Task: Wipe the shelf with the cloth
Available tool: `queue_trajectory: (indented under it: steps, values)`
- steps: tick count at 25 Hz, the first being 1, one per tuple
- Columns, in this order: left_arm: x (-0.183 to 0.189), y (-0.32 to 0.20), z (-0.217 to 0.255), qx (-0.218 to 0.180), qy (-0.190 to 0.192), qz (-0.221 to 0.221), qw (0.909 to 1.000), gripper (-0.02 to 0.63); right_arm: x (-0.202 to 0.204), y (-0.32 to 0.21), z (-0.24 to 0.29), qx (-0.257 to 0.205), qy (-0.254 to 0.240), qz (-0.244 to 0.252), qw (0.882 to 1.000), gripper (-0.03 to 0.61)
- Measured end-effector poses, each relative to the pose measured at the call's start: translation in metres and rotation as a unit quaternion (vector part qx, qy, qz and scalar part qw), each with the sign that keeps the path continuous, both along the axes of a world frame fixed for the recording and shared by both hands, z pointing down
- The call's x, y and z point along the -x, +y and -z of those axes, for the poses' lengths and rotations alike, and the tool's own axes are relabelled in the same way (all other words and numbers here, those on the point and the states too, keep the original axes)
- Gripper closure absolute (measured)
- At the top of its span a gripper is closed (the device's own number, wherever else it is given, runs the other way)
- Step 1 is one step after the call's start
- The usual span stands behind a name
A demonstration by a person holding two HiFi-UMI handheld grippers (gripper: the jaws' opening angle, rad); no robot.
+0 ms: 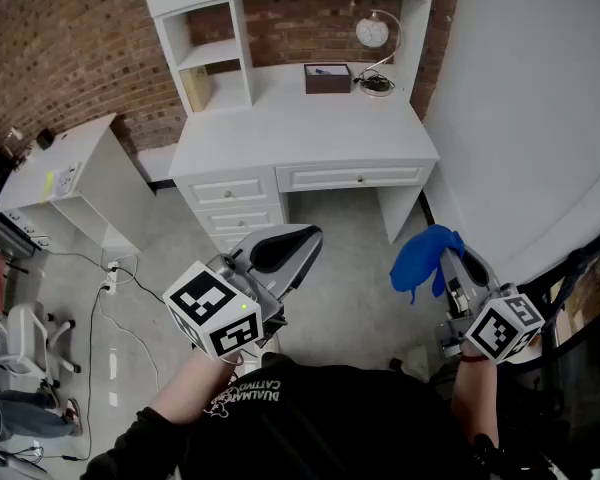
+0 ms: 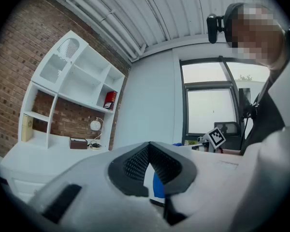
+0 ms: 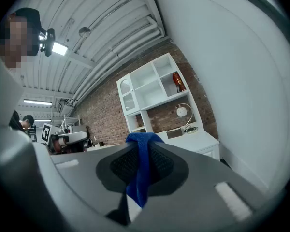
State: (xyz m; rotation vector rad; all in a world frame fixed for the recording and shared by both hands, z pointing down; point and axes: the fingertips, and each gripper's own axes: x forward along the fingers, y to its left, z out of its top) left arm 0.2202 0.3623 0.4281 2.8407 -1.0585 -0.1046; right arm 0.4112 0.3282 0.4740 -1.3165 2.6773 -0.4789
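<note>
Cloth (image 1: pixel 423 258), blue, is pinched in the closed jaws of the right gripper (image 3: pixel 141 150), bunched over the tips with a tail hanging down between the pads, presumably so it can be carried as a ready wiping pad. Left gripper (image 1: pixel 286 248) has its jaws together on nothing; the blue seen through its gap is probably the cloth beyond, though that view is poor. Shelf (image 1: pixel 212 56) stands far ahead above the white desk (image 1: pixel 310 128), well apart from both grippers, so wiping has not begun.
</note>
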Motion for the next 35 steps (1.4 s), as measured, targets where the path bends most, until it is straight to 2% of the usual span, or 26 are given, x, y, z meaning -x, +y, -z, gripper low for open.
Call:
queue_trajectory:
  steps: [8, 13, 19, 23, 26, 32, 35]
  values:
    - [0.006, -0.001, -0.007, -0.001, 0.005, 0.003, 1.0000, 0.611, 0.005, -0.003, -0.004, 0.001, 0.002, 0.002, 1.000, 0.541]
    - [0.030, -0.023, -0.018, 0.003, 0.010, 0.001, 0.9999, 0.611, 0.030, -0.024, -0.011, 0.005, -0.012, 0.003, 1.000, 0.541]
    - [0.088, -0.078, 0.001, -0.013, 0.016, -0.011, 0.9997, 0.611, 0.085, -0.077, 0.014, -0.014, -0.021, -0.011, 1.000, 0.541]
    - [0.138, -0.123, 0.019, -0.019, 0.013, -0.022, 0.9995, 0.611, 0.129, -0.126, 0.042, -0.030, -0.054, -0.034, 0.998, 0.541]
    - [0.178, -0.157, 0.029, -0.013, 0.011, -0.023, 0.9996, 0.611, 0.171, -0.163, 0.059, -0.030, -0.068, -0.027, 0.997, 0.541]
    - [0.244, -0.212, 0.024, -0.007, 0.007, -0.017, 0.9998, 0.611, 0.249, -0.219, 0.053, -0.022, -0.035, -0.013, 0.999, 0.541]
    - [0.261, -0.232, 0.014, 0.008, 0.041, -0.019, 0.9990, 0.611, 0.266, -0.234, 0.036, -0.001, -0.005, -0.013, 1.000, 0.541]
